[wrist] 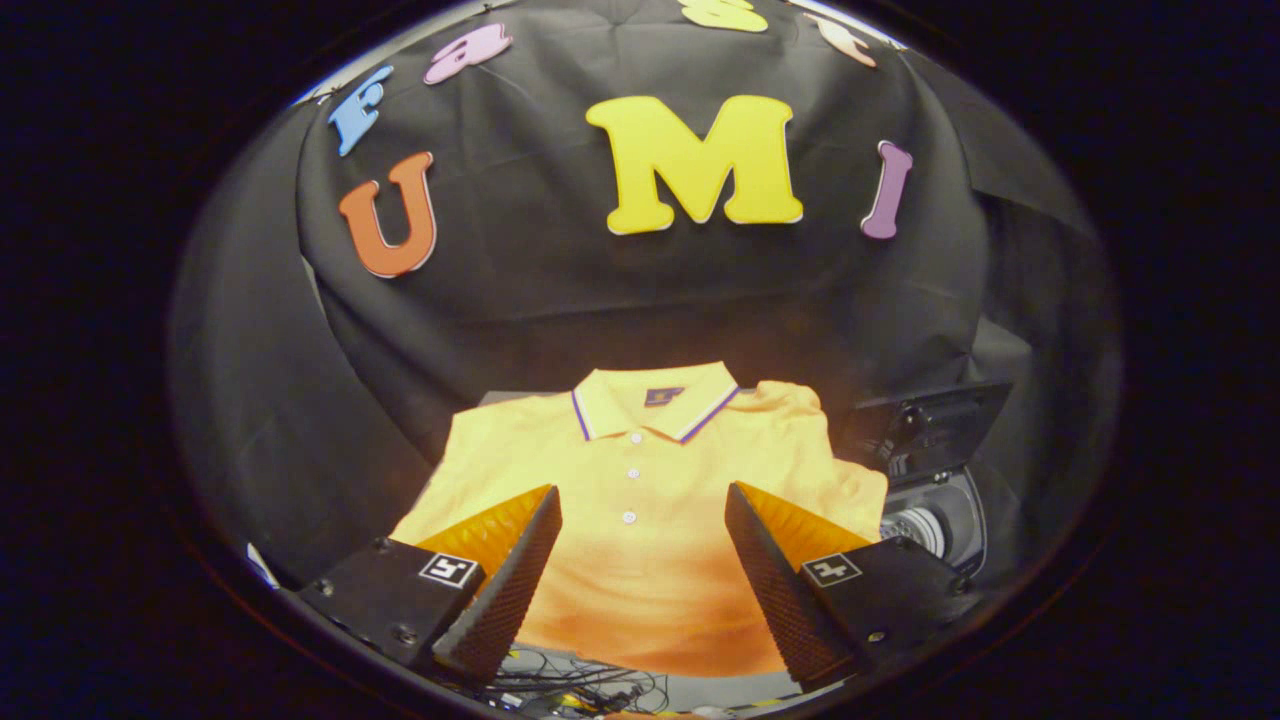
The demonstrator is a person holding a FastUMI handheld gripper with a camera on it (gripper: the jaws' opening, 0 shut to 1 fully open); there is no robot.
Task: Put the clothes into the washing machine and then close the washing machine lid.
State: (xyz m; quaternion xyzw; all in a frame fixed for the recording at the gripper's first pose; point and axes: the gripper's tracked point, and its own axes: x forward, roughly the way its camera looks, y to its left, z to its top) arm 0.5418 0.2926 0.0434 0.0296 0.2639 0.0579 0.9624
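Note:
A yellow polo shirt (640, 500) with a striped collar and white buttons lies spread flat on the table, its front facing up. My gripper (640, 510) hovers above the shirt's lower half, open, with a wide gap between its fingers and nothing held. The small washing machine (935, 490) stands to the right of the shirt, just past the right finger. Its dark lid (925, 420) is raised and the drum opening (915, 527) shows below it.
Black cloth covers the booth's back and side walls behind the shirt. A tangle of thin cables (570, 688) lies near the table's front edge below the fingers.

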